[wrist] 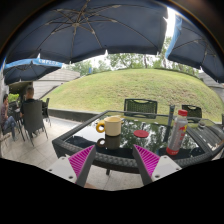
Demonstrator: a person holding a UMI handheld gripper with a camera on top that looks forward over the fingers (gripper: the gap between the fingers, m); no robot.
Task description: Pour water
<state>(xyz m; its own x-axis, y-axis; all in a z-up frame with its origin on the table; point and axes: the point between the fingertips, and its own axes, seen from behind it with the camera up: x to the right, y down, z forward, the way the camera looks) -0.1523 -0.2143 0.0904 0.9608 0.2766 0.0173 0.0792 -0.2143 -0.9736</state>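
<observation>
Here we are outdoors, under a big dark umbrella (95,25) filling the top of the frame, a grassy slope (130,88) across the middle. The gripper (113,160) hangs at the bottom centre, fingers spread wide and holding nothing, pink pads (147,158) facing each other over the near edge of a dark glass table (90,150). Just beyond the fingers, left of centre, stands a cream mug (112,125). To the right stands a clear bottle (178,133) with a red cap, most likely the water source. A small red cup (142,133) sits between them. This looks like the approach: nothing grasped yet. The next move calls for swinging right, squaring up and closing around the bottle's body.
</observation>
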